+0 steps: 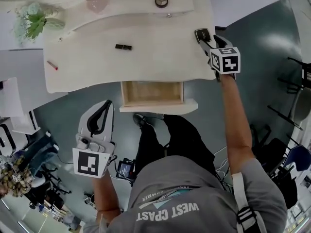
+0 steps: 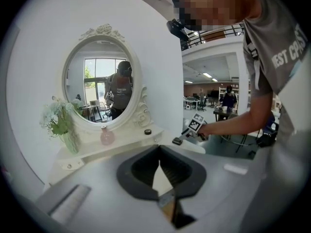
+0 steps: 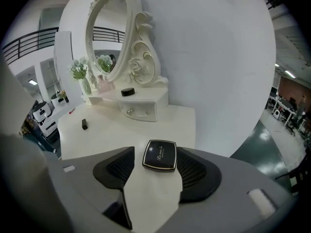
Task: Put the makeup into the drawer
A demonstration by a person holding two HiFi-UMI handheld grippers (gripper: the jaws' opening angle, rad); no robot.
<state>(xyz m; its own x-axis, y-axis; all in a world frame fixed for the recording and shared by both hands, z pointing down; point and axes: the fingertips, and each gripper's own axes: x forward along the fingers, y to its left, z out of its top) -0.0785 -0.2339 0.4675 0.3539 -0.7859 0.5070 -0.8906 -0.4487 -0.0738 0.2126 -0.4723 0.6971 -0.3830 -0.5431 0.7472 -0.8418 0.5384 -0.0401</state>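
The right tongs point(image 3: 155, 152) stood open around a black compact point(image 3: 160, 155) lying at the right edge of the table point(image 1: 160, 57), the left tongs point(image 2: 159, 147) were closed tip to tip, near and left of the pulled-out drawer point(image 1: 152, 93), its wooden bottom bare.

**A:** Right arm point(image 1: 232, 115) is stretched long up the right side of the frame. The right gripper point(image 1: 205, 38) sits at upper right, nose tipped downward.

**B:** And its jaws?

**A:** Spread apart, pads pressing on nothing.

**B:** The left?

**A:** Left gripper point(image 1: 106, 105) hangs at lower left, left forearm point(image 1: 103, 198) tucked near the torso. Jaws meet tip to tip, nothing between them.
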